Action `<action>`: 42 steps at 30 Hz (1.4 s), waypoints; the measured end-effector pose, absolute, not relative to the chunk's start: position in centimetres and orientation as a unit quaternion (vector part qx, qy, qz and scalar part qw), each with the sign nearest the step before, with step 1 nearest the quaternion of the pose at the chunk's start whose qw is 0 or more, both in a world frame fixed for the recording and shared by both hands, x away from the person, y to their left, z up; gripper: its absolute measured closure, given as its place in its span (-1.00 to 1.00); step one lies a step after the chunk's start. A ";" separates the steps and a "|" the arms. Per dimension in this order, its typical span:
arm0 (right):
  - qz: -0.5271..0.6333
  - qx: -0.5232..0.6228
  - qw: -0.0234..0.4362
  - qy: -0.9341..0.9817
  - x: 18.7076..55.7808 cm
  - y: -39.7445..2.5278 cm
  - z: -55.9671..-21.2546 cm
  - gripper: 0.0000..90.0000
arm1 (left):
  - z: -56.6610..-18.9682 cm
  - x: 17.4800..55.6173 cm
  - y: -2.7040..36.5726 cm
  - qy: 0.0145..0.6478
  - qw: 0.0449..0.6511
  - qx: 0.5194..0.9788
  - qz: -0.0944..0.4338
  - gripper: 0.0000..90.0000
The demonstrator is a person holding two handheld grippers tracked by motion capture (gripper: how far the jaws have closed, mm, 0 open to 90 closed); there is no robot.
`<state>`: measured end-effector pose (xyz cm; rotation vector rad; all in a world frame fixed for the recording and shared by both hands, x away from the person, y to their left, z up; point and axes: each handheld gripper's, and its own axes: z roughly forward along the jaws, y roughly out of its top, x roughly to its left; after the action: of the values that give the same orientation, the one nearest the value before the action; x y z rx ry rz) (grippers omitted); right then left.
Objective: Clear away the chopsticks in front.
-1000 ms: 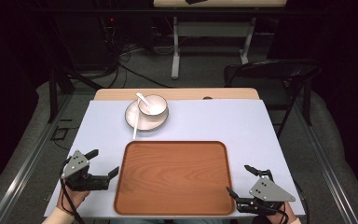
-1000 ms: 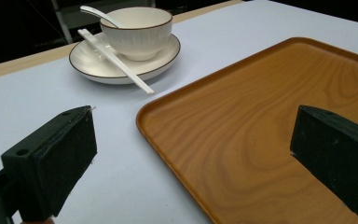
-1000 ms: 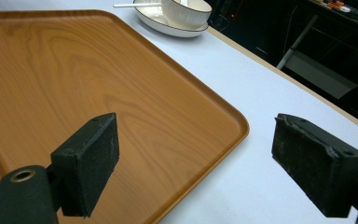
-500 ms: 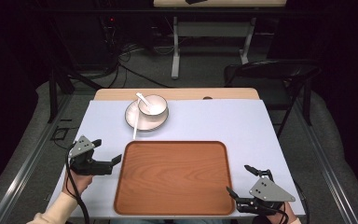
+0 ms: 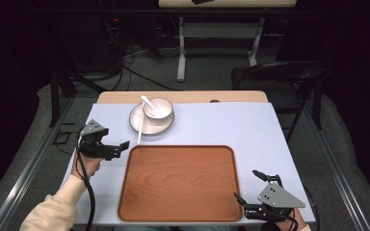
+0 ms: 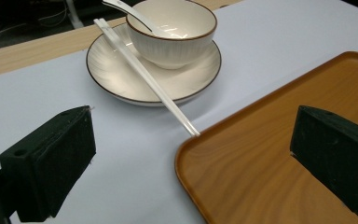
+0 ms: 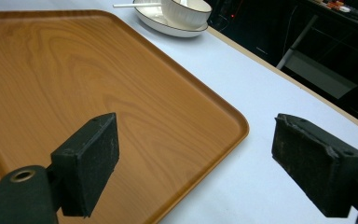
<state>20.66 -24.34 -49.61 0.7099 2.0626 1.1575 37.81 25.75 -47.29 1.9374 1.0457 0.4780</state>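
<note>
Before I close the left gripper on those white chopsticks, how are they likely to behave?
The chopsticks look thin, stiff and glossy, so they may slip between the pads. They lie propped across the plate rim, tips near the tray corner, so a nudge could roll or separate them. The left gripper is open, still short of them.

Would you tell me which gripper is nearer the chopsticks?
Left. The left gripper sits just beside the chopsticks, at the tray's far left corner; the right gripper waits by the tray's near right corner.

Dark room, grey floor, black folding chair, cables beyond the table.
</note>
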 end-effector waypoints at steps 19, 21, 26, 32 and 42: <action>0.443 0.272 0.329 0.789 20.7 -24.4 -49.6 -0.68 | -45.0 45.9 24.1 0.443 0.380 0.790 0.190 -0.96; 0.443 0.272 0.328 0.789 20.7 -24.4 -49.6 -0.68 | -45.1 46.4 23.9 0.444 0.375 0.789 0.197 -0.91; 0.443 0.271 0.329 0.789 20.7 -24.4 -49.6 -0.68 | -45.3 48.0 23.5 0.453 0.363 0.791 0.194 -0.73; 0.444 0.271 0.329 0.788 20.7 -24.4 -49.6 -0.68 | -45.9 49.7 23.0 0.469 0.341 0.792 0.193 -0.58; 0.444 0.271 0.328 0.789 20.7 -24.4 -49.6 -0.68 | -48.2 51.6 22.4 0.490 0.307 0.793 0.190 -0.16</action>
<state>20.68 -24.41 -49.62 0.7104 2.0644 1.1614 51.55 22.42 -48.21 2.0978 1.2967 0.5027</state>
